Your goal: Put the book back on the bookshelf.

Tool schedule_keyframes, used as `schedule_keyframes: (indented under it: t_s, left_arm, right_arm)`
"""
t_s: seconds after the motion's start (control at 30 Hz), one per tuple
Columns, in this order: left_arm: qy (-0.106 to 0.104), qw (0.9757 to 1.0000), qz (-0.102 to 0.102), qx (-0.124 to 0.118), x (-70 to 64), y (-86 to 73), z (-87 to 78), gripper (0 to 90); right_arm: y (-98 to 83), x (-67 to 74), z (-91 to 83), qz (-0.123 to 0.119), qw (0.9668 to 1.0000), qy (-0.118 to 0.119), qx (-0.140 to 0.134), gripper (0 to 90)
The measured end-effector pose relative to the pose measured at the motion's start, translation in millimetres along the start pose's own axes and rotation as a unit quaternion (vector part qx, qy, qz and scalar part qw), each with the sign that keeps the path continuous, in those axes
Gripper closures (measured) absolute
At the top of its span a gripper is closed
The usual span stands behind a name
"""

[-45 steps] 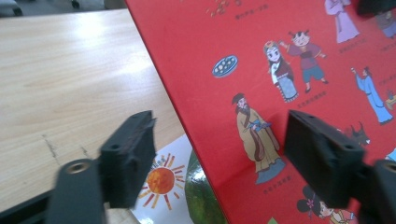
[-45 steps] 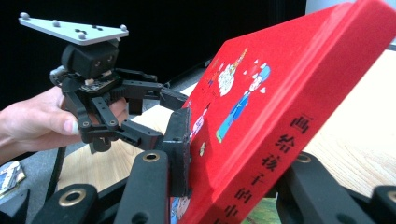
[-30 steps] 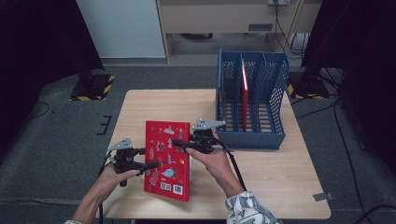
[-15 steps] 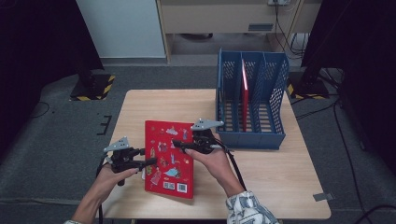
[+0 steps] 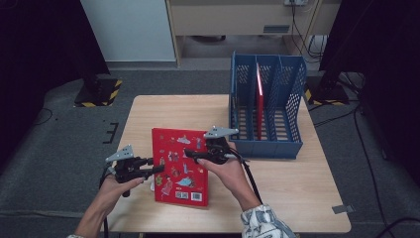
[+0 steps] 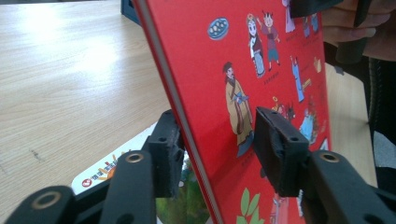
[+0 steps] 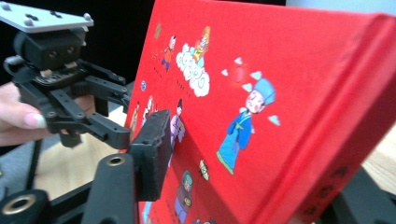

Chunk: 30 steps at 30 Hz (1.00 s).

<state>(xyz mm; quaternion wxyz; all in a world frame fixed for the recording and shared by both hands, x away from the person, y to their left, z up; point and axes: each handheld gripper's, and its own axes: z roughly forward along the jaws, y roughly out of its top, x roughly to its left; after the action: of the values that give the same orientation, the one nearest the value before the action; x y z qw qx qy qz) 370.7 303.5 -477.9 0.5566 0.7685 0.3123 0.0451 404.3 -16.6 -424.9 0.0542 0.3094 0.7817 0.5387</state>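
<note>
A red picture book is propped at a slant over the table's front middle. My left gripper has its jaws on the book's left edge. In the left gripper view both pads press the red book, one on each face; these jaws have just been closing. My right gripper reaches in from the right. Its jaws have just been opening and stand either side of the thick book, the near pad just off the cover.
A blue three-slot file rack stands at the back right of the wooden table, with a thin red book upright inside. Under the held book lies a white and green booklet. Dark floor surrounds the table.
The left gripper's jaws have closed onto the book's left edge. The right gripper's jaws have spread a little. Both hands have barely shifted, and the book's lower end sits slightly differently.
</note>
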Motion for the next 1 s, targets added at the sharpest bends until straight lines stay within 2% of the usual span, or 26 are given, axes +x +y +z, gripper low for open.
schedule_keyframes:
  t_s: [0.1,0.23,0.43,0.57,0.8,1.0]
  left_arm:
    - [-0.002,1.0,-0.002,-0.006,-1.1,2.8,-3.1,57.7]
    - [-0.003,0.9998,0.001,-0.018,-2.6,6.0,-6.4,61.8]
    - [-0.002,0.9999,0.004,-0.013,-4.8,9.6,-10.2,63.4]
    - [-0.001,0.9999,0.009,-0.01,-8.1,12.5,-13.2,63.5]
    - [0.001,0.9996,0.017,-0.022,-13.6,26.9,-18.9,63.5]
    - [0.016,0.9992,0.022,-0.028,-4.3,42.9,-14.0,61.6]
  right_arm:
    - [1.9,0.2,-4.4,0.012,0.9998,0.012,-0.005,50.4]
    - [4.1,1.0,-8.9,0.016,0.9996,0.021,-0.012,53.4]
    - [7.1,3.8,-13.7,0.013,0.9991,0.037,-0.018,58.0]
    - [10.9,7.3,-16.7,0.005,0.9988,0.046,-0.019,60.2]
    - [24.3,12.6,-25.5,-0.006,0.9978,0.059,-0.029,62.8]
    - [34.9,8.6,-27.1,-0.019,0.997,0.057,-0.048,65.7]
